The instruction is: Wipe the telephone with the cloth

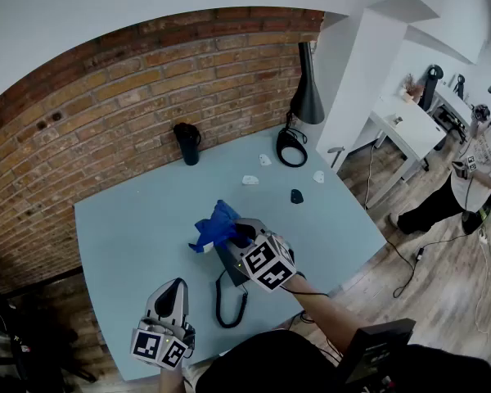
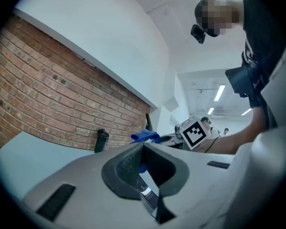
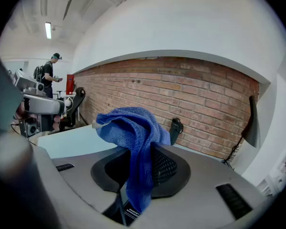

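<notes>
The dark telephone (image 1: 227, 262) lies near the front of the pale blue table (image 1: 131, 228), and its coiled cord (image 1: 229, 308) loops toward the front edge. My right gripper (image 1: 244, 232) hovers over the phone's far end, shut on a blue cloth (image 1: 215, 227) that bunches out to the left. In the right gripper view the cloth (image 3: 135, 130) drapes down between the closed jaws (image 3: 150, 149). My left gripper (image 1: 177, 287) rests at the front left, apart from the phone, shut with nothing in it. From the left gripper (image 2: 143, 147) view, the cloth (image 2: 145, 137) shows ahead.
A black tumbler (image 1: 187, 143) stands by the brick wall. A black lamp (image 1: 306, 97) with a ring base (image 1: 292, 148) is at the far right corner. Small white bits (image 1: 250, 180) and a black knob (image 1: 296, 196) lie nearby. A person (image 1: 479, 174) stands beyond the table's right edge.
</notes>
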Available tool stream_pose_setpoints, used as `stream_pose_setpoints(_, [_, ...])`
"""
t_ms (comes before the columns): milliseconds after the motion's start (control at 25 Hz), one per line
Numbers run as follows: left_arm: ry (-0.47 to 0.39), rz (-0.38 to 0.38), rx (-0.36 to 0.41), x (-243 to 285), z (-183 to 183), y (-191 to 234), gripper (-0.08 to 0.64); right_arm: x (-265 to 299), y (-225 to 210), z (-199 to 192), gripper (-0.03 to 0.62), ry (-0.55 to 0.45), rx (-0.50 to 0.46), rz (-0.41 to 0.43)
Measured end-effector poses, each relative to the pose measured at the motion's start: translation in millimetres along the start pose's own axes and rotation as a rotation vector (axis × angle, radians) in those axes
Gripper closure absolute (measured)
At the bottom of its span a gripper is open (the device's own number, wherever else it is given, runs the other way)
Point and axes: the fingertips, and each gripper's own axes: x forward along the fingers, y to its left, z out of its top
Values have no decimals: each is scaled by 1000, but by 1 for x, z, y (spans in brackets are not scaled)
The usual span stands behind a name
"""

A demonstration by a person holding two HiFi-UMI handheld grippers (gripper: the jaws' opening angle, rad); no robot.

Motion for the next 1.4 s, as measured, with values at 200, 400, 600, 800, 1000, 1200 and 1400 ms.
stream_pose_setpoints(200, [6, -1, -1, -4, -8, -6, 546, 1, -3, -7, 470, 12, 16, -11])
stream_pose_setpoints(400, [4, 1, 1, -6, -14, -13, 546, 12, -17, -25, 460, 34, 62, -22])
stream_pose_setpoints(600, [3, 17, 2, -11, -13, -16, 546, 24, -30, -33, 460, 33, 57, -60])
stream_pose_setpoints(800, [10, 31, 4, -15, -15, -14, 546, 39, -34, -39, 460, 36, 40, -62])
stream_pose_setpoints(1000, [32, 33, 4, -15, -17, -10, 546, 51, -41, -62, 460, 85, 46, -71])
stream_pose_setpoints(1200, [34, 48, 2, -9, -18, 0, 546, 60, -47, -65, 460, 100, 46, -65])
stream_pose_setpoints(1400, [56, 40, -8, 2, -21, -1, 546, 64, -45, -73, 460, 138, -2, -48])
